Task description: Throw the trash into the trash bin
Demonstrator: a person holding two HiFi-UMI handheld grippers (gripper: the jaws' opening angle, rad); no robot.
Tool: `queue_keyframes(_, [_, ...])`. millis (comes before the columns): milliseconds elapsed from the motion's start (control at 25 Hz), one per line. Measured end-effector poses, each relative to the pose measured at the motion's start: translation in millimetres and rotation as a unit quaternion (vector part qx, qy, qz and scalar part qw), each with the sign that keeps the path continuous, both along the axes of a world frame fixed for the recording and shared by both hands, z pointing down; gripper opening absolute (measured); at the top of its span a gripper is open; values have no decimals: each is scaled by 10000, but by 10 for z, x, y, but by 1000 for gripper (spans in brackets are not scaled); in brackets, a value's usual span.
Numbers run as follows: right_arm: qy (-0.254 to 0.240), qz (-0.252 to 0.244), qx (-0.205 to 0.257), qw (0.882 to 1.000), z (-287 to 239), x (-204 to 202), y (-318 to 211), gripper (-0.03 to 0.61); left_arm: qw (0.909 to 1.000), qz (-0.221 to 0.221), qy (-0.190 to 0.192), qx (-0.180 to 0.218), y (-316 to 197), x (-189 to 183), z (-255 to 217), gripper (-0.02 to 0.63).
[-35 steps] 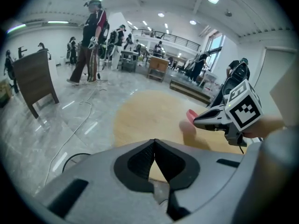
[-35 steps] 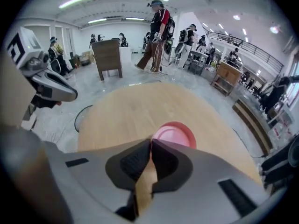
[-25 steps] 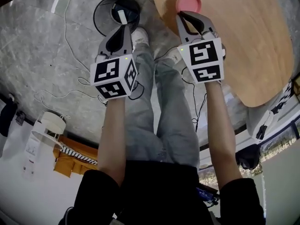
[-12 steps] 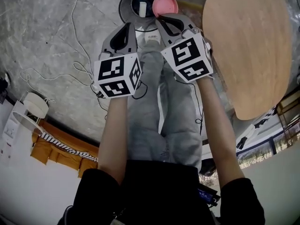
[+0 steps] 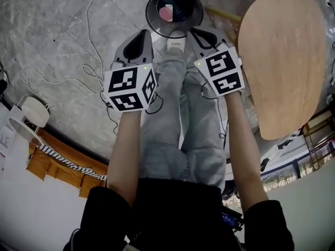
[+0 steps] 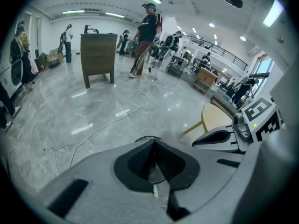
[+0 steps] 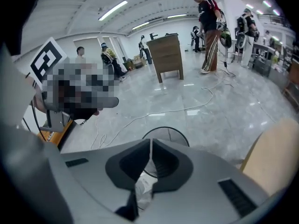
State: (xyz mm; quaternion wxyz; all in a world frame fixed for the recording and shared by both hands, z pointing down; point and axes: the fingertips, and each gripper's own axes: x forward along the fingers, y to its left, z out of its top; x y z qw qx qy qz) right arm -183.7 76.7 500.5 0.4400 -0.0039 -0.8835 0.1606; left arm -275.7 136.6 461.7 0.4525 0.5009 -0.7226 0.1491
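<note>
Grey left tongs and right tongs, both closed, slant down toward bin.

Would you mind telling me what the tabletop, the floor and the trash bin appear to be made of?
Tabletop: looks like wood or wood veneer, matt, pale brown with faint grain.
Floor: polished stone or marble-look tile, grey with veining and glossy reflections.
Trash bin: probably dark plastic or metal, with a black rim; too small to tell which.

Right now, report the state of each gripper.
Left gripper: closed, nothing held.
Right gripper: closed, nothing clearly held; the pink item lies in the trash bin.
</note>
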Motion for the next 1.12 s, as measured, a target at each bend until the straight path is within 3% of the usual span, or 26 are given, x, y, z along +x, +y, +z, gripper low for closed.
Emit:
queue_keyframes(200, [-184, 469, -333, 9982, -139, 276, -22, 15, 9992, 115, 219, 312, -283, 217, -171, 2])
queue_keyframes(320, [-231, 944, -320, 9948, -284, 539, -144, 14, 9971, 431, 242, 586, -559, 443, -412, 2])
queue_keyframes(640, [-388, 2411, -19, 9697, -882, 1690, -577, 14, 9833, 1358, 269, 1182, -1210, 1437, -1155, 3])
queue_keyframes(720, [-418, 2815, -56, 9586, -1061, 2043, -593, 14, 9808, 1433, 405, 1256, -1280, 1777, -1372, 2])
queue_keyframes(880, [-737, 3823, -137, 9210, -1521, 2651, -675, 14, 9708, 1711, 639, 1557, -1458, 2520, -1909, 3])
queue_keyframes(1120, [-1109, 4680, 243, 8764, -2259, 3486, -893, 14, 9513, 2280, 591, 1990, -1713, 3316, -2657, 2])
